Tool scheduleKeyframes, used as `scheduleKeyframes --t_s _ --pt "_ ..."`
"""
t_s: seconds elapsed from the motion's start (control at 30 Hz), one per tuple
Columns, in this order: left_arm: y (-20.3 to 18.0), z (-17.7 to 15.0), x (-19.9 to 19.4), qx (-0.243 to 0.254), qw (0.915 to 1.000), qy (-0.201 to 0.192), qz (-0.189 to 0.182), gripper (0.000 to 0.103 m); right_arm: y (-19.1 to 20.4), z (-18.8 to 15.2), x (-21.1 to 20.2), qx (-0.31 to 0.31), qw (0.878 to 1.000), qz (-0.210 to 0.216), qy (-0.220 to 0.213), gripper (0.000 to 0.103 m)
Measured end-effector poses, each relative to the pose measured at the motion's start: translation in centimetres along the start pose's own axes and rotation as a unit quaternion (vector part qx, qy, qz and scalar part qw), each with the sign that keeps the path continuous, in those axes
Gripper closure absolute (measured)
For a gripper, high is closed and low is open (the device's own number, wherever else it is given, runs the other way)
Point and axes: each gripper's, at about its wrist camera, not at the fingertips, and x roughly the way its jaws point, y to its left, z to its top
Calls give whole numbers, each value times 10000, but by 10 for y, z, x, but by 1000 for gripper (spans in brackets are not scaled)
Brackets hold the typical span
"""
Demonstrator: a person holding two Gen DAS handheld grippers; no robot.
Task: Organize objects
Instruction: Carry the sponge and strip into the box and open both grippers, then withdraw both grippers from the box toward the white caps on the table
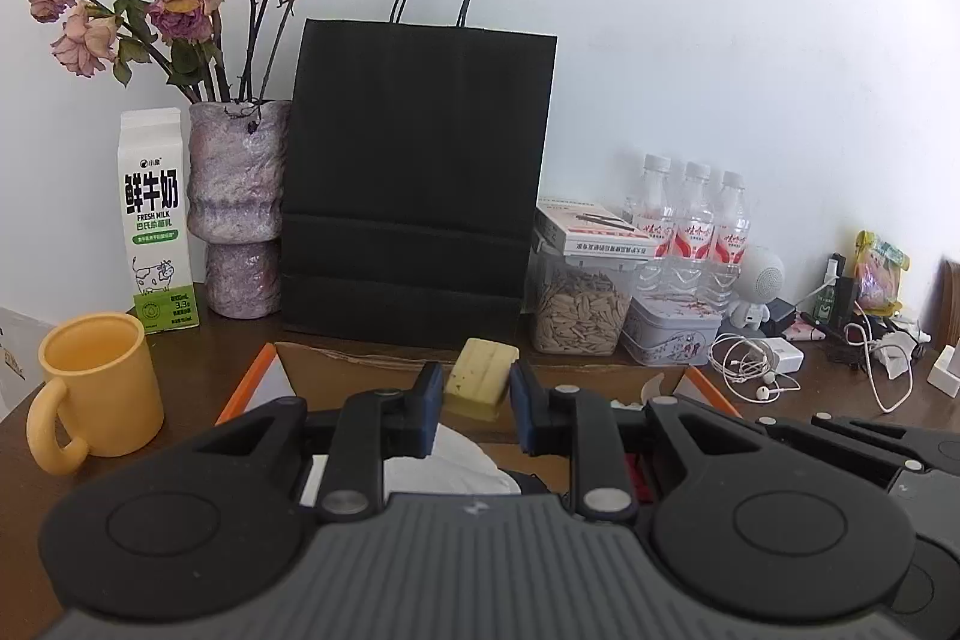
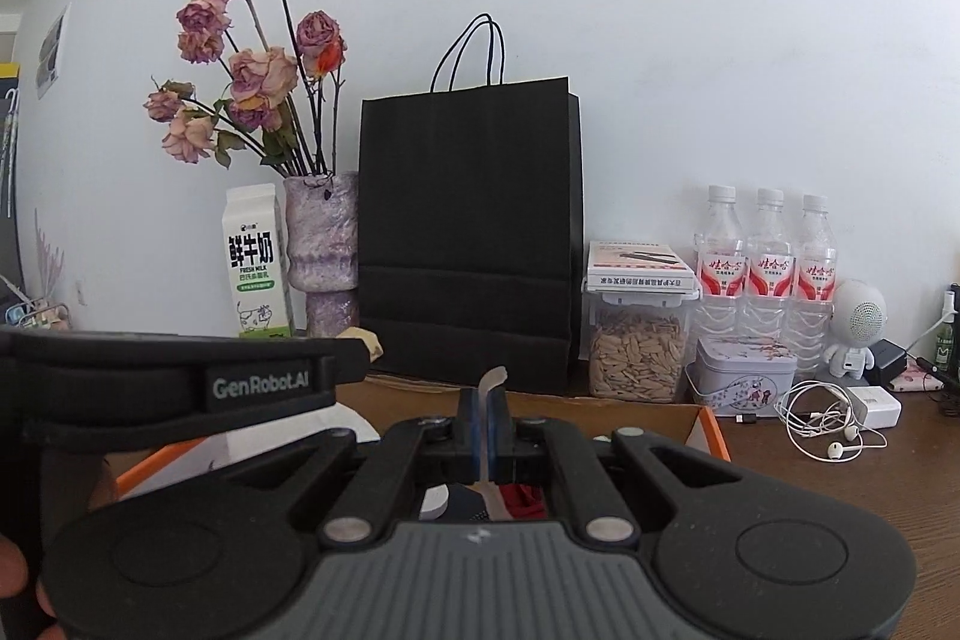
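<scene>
Your left gripper point(image 1: 475, 394) clamps a yellow sponge block point(image 1: 481, 370) above the orange-edged cardboard box point(image 1: 252, 379); your right gripper point(image 2: 485, 418) pinches a thin pale strip point(image 2: 489, 388), before the black paper bag point(image 1: 414, 172).

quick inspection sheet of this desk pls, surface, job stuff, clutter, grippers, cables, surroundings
surface: dark wooden desk.
job's things: yellow sponge block in left gripper; pale thin strip in right gripper; open orange-edged box below.
clutter: yellow mug, milk carton, vase, black bag, seed jar, three bottles, tin.
grippers: both jaws closed on their items.
cables: white earphones, charger.
surroundings: white wall.
</scene>
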Motion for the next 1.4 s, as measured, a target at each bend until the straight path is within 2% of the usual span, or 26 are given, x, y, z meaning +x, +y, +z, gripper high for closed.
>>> scheduleKeyframes --t_s 0.23,0.3,0.33,0.37,0.4,0.43,0.47,0.53,0.87,1.07,1.2,1.3,1.4 --pt "2 -4 3 23 10000 75 33 76 -3 -5 6 -13 9998 -79 197 100" --pt "3 -4 2 33 10000 -2 57 65 -2 -6 7 -53 9994 -143 295 95" --pt "3 -4 2 37 10000 -17 74 52 -3 -7 7 -68 9992 -213 330 92" --pt "4 -3 1 17 9999 -19 102 36 -3 -7 8 -62 9989 -290 370 82" --pt "5 -3 2 -10 9999 -13 155 26 -4 -7 9 -42 9985 -358 414 74" --pt "5 -3 1 -31 9998 -28 219 7 -5 -7 10 -38 9981 -418 453 50" --pt "5 -3 1 -46 9996 -71 273 0 -5 -8 10 -47 9978 -474 470 24" --pt "6 -2 -1 -62 9994 -123 310 0 -5 -9 10 -93 9975 -549 430 7" --pt "7 -3 -1 -119 9996 -18 273 0 -2 -9 5 -121 9980 -483 397 3" --pt "17 -10 -19 -103 9990 -169 400 0 -7 -17 -12 -272 9976 -528 367 3" --pt "31 -22 -40 -94 9978 -277 590 0 -19 -30 -33 -251 9970 -611 394 3" --pt "45 -41 -61 -156 9953 -365 879 0 -34 -42 -56 -180 9959 -796 378 3" --pt "58 -58 -78 -81 9948 -177 1004 0 -53 -52 -79 4 9945 -977 370 3"
